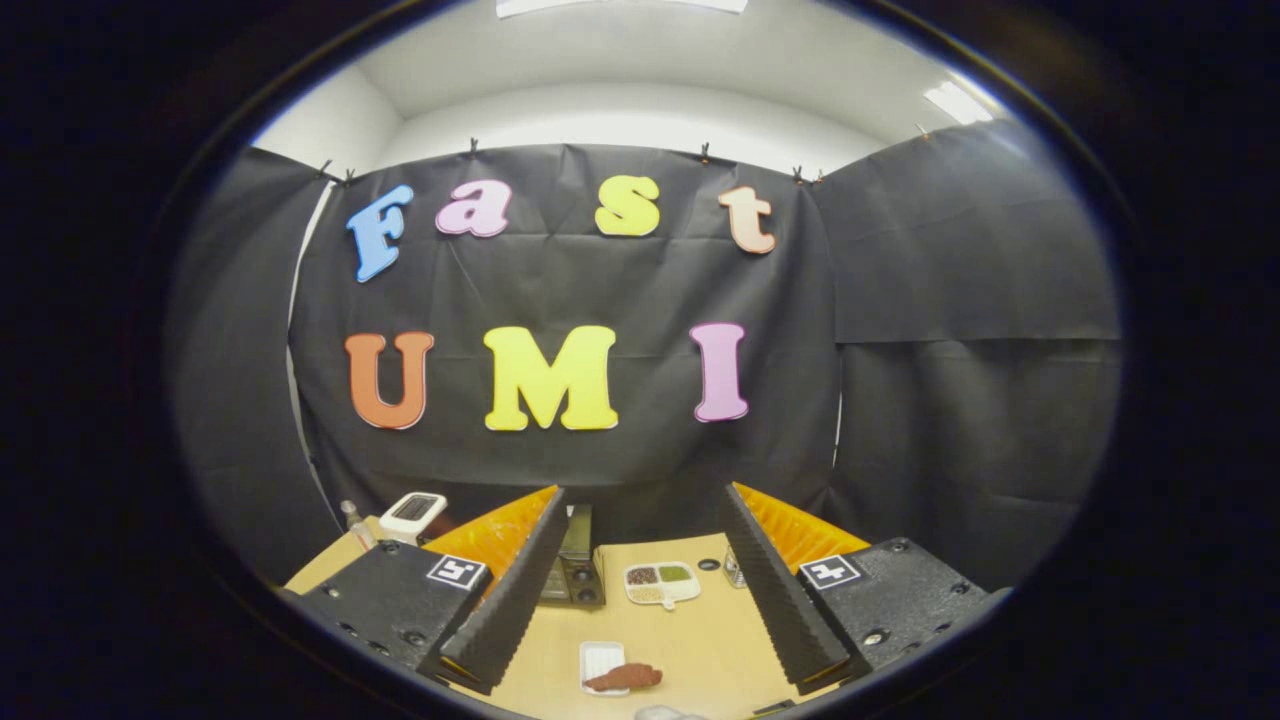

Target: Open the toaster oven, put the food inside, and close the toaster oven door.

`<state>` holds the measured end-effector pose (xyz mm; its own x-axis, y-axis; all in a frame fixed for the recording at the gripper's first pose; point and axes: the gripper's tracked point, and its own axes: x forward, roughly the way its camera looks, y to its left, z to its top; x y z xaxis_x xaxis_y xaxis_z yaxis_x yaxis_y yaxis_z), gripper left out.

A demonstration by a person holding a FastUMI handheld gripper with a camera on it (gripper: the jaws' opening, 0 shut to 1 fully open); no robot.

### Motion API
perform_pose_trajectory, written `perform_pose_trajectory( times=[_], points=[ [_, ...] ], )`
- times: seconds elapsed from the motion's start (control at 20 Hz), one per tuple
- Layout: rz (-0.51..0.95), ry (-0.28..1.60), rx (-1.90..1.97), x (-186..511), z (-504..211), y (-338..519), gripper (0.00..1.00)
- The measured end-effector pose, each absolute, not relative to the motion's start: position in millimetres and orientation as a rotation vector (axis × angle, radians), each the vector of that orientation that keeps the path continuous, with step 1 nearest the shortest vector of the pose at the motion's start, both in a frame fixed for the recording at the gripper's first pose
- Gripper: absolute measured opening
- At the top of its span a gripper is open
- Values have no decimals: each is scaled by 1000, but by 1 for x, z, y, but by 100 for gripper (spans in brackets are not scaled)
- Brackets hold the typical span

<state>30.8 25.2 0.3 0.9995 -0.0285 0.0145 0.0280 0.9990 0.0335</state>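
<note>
Task is looking unstarted from here. The gripper (640,590) is hovering high above the table (710,640), fingers spread wide and holding nothing; bare tabletop is showing between them.

Where things are sitting:
- The toaster oven (575,570) is standing at the far side of the table, just inside the left finger (505,600), which is partly hiding it. I'm reading the door as shut, but that's a judgement; the oven is small and seen from above, so I can't be sure.
- The food (625,677), a brown piece, is lying between the fingers on the near side of the table, overlapping the edge of a small white tray (598,657).
- A divided plate (660,583) with a few coloured portions is sitting just right of the oven, well apart from the food.
- A small white device (413,515) and a thin bottle (357,525) are standing at the far left, beyond the left finger. A small dark dot and a small jar-like thing are lying near the right finger; too small to identify.

Status, as I'm judging it: nothing done yet. Remaining: open the door, pick up the food, place it inside, close the door.

What I'm expecting next: dropping the gripper down and forward toward the oven's front to get at the door. The handle isn't resolving at this size, so I can't say how it's best gripped.
</note>
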Motion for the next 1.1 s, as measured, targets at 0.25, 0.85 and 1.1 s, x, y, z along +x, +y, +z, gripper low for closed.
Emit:
perform_pose_trajectory(
  times=[0.25,0.85,1.1],
  points=[
    [-13,24,18,71,-30,72,98],
    [157,188,80,230,-167,240,99],
    [157,287,64,290,-233,282,99]
  ],
)
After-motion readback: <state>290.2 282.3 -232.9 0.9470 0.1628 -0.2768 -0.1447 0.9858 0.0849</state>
